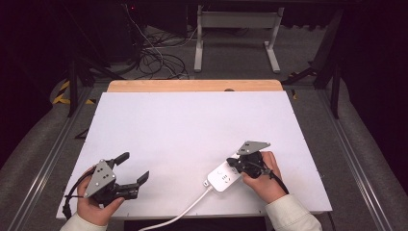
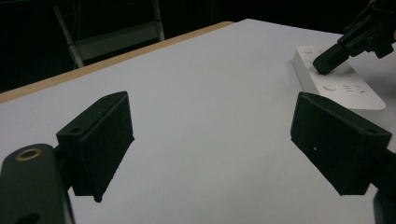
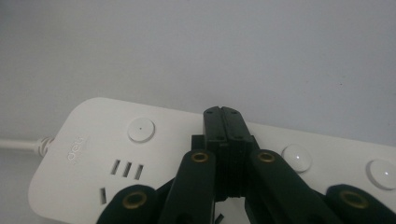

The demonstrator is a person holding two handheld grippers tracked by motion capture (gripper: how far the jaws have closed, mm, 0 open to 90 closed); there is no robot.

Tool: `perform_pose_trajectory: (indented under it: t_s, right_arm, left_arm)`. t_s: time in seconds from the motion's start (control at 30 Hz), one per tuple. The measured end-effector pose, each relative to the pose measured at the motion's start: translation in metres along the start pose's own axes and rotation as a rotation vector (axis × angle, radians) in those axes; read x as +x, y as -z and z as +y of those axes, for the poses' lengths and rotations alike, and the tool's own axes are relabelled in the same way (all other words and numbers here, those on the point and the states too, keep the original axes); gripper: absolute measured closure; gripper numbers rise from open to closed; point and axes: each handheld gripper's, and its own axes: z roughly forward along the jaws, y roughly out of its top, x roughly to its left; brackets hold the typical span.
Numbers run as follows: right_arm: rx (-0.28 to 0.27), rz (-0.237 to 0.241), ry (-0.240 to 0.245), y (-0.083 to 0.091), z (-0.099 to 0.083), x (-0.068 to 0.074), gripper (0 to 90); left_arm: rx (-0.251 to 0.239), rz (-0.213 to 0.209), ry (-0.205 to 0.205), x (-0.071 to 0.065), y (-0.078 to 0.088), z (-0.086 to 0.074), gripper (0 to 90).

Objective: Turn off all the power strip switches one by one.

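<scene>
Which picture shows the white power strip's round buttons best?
The right gripper view: the power strip is close, with its round buttons and socket slots clear beneath the shut right gripper. The high view shows the strip small, with its cord. The left gripper view shows it far off, at an angle.

power strip [image 1: 222, 177] near table [image 1: 192, 130] front-right edge

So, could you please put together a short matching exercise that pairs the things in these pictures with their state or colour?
Things:
1. left tool
2. right tool
3. power strip
4. table edge

States or colours:
A. bare wood
B. white, with a cord trailing off
C. jaws wide apart, holding nothing
D. jaws closed together, tip over the power strip

Pairs: 1-C, 2-D, 3-B, 4-A
</scene>
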Motion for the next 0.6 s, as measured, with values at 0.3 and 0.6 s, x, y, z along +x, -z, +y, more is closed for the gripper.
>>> perform_pose_trajectory:
  t_s: [0.3, 0.6]
  right_arm:
    - [-0.113, 0.013, -0.007, 0.017, 0.006, -0.002, 90.0]
    - [-0.129, 0.025, 0.012, 0.020, 0.010, 0.003, 90.0]
  left_arm:
    - [0.001, -0.001, 0.005, 0.001, -0.001, 0.000, 13.6]
    - [0.003, 0.000, 0.004, 0.000, -0.001, 0.000, 13.6]
